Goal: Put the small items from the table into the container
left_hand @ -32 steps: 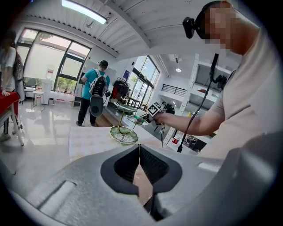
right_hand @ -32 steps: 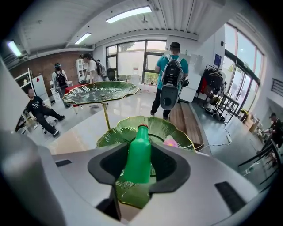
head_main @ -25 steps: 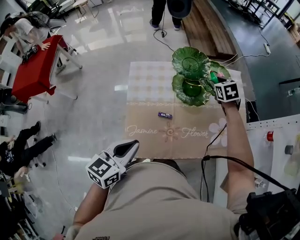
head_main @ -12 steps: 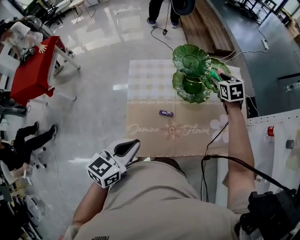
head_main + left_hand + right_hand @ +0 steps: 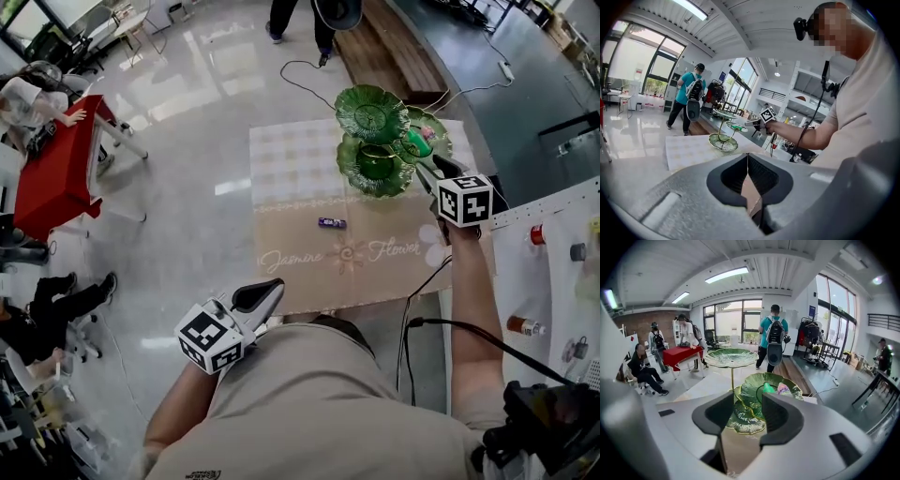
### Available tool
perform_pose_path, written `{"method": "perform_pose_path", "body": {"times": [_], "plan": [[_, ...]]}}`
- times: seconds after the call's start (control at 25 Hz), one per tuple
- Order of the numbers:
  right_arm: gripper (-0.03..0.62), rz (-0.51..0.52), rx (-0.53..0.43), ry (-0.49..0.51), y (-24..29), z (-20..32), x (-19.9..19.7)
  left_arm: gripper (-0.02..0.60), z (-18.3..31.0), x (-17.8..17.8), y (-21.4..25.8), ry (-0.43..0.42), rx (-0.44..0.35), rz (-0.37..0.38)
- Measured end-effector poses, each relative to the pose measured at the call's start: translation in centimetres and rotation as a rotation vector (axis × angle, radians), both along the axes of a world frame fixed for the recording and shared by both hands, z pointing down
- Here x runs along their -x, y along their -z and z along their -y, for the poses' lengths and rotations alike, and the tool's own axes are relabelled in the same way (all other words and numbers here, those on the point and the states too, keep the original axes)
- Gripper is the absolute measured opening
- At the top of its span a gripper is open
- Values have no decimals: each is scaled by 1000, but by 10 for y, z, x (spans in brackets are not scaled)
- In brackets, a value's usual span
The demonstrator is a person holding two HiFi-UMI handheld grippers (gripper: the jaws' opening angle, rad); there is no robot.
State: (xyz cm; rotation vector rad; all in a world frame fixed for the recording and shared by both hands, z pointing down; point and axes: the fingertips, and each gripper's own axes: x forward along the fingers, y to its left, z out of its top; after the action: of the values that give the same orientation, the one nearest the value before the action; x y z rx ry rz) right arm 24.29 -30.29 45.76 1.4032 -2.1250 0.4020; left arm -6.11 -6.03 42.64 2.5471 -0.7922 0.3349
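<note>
A small purple item [image 5: 330, 222] lies on the beige tablecloth [image 5: 309, 262]. The container is a green leaf-shaped tiered dish stand [image 5: 373, 114] at the table's far side. Its right-hand dish [image 5: 774, 380] holds a green piece [image 5: 768, 388] and a pink piece [image 5: 783, 389]. My right gripper [image 5: 428, 166] hovers just near and right of that dish; its jaws are closing with nothing between them [image 5: 747, 416]. My left gripper [image 5: 265, 292] stays close to my body at the table's near edge, shut and empty [image 5: 748, 161].
A person with a backpack [image 5: 323, 14] stands beyond the table, with a cable [image 5: 309, 70] on the floor. A red table [image 5: 56, 159] and seated people are at the left. A white counter with bottles [image 5: 548, 281] runs along the right.
My right gripper has drawn back from the right-hand dish toward me and risen, leaving the green and pink pieces in it. The left gripper has stayed put.
</note>
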Motion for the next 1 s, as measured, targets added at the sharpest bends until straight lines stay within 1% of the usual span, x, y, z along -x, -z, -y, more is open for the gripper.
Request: {"method": "perform_pose_path", "body": {"times": [0.2, 0.32, 0.48, 0.68, 1.0], "plan": [[178, 47, -1, -13, 4, -53, 28, 8, -7, 10, 2, -63, -8, -14], [157, 74, 12, -8, 0, -89, 51, 8, -13, 16, 3, -100, -9, -20], [119, 162, 44, -17, -13, -135, 84, 8, -20, 23, 4, -159, -14, -24], [88, 211, 69, -38, -26, -188, 125, 8, -31, 36, 5, -217, -17, -31], [43, 234, 53, -44, -30, -249, 181, 8, -48, 56, -5, -291, -12, -40]]}}
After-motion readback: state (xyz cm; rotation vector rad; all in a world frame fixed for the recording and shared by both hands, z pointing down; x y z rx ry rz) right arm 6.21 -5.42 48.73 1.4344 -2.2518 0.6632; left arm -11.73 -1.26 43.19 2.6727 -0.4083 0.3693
